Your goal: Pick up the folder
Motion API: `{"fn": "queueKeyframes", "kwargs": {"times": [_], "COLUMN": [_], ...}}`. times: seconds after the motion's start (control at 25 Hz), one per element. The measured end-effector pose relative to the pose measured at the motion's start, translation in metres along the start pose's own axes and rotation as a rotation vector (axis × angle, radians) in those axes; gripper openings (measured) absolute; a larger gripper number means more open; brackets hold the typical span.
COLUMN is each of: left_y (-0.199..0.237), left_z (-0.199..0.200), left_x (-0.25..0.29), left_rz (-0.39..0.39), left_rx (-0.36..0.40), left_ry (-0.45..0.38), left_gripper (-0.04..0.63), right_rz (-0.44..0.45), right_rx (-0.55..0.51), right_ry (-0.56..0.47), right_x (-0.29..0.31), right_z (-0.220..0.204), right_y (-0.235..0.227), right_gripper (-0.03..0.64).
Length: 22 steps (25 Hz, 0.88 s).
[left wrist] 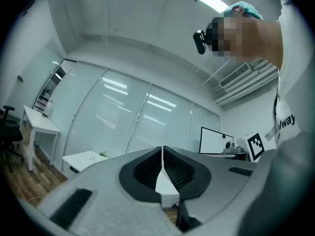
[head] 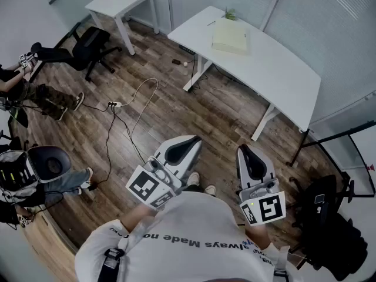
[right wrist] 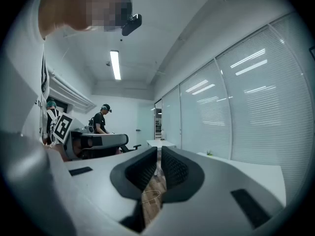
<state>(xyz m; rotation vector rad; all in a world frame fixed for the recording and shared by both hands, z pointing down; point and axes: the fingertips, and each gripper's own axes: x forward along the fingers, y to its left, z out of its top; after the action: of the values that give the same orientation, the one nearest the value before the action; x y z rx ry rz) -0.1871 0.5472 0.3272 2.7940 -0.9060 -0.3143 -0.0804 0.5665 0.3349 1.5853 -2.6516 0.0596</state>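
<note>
The folder [head: 230, 37] is pale yellow and lies flat on the long white desk [head: 276, 69] at the far side of the room. Beside it stands a small green plant [head: 229, 13]. I hold both grippers close in front of my chest, well short of the desk. The left gripper [head: 191, 140] is shut and empty, its jaws [left wrist: 162, 154] meeting in a thin line. The right gripper [head: 244, 148] is shut too, with nothing between its jaws [right wrist: 159, 156]. The left gripper view shows the desk's end [left wrist: 83, 159]; I cannot make out the folder there.
A small white table [head: 120, 2] stands at the back left with a black office chair [head: 88, 43] near it. A power strip and cables [head: 114, 104] trail over the wood floor. Someone sits at the left edge [head: 35, 93]. A black chair [head: 329, 228] is at my right. Another person stands behind [right wrist: 101, 119].
</note>
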Motion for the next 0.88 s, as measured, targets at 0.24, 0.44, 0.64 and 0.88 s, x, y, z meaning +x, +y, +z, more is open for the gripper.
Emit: {"fn": "queueKeyframes", "kwargs": {"times": [0.24, 0.44, 0.64, 0.88], "left_y": [0.010, 0.018, 0.028, 0.050], "left_z": [0.003, 0.002, 0.001, 0.002], "left_x": [0.000, 0.004, 0.015, 0.029], "left_rz": [-0.009, -0.002, 0.005, 0.024], "left_rx": [-0.002, 0.002, 0.004, 0.002], "left_ry": [0.000, 0.003, 0.000, 0.007], "left_gripper": [0.018, 0.018, 0.018, 0.018], "right_rz": [-0.019, -0.021, -0.005, 0.015], "right_rx": [0.006, 0.020, 0.026, 0.032], "right_ry": [-0.022, -0.015, -0.018, -0.030], "right_x": [0.010, 0.016, 0.031, 0.058], "right_z": [0.003, -0.002, -0.004, 0.000], "right_y": [0.003, -0.002, -0.011, -0.024], "right_gripper": [0.032, 0.032, 0.032, 0.032]}}
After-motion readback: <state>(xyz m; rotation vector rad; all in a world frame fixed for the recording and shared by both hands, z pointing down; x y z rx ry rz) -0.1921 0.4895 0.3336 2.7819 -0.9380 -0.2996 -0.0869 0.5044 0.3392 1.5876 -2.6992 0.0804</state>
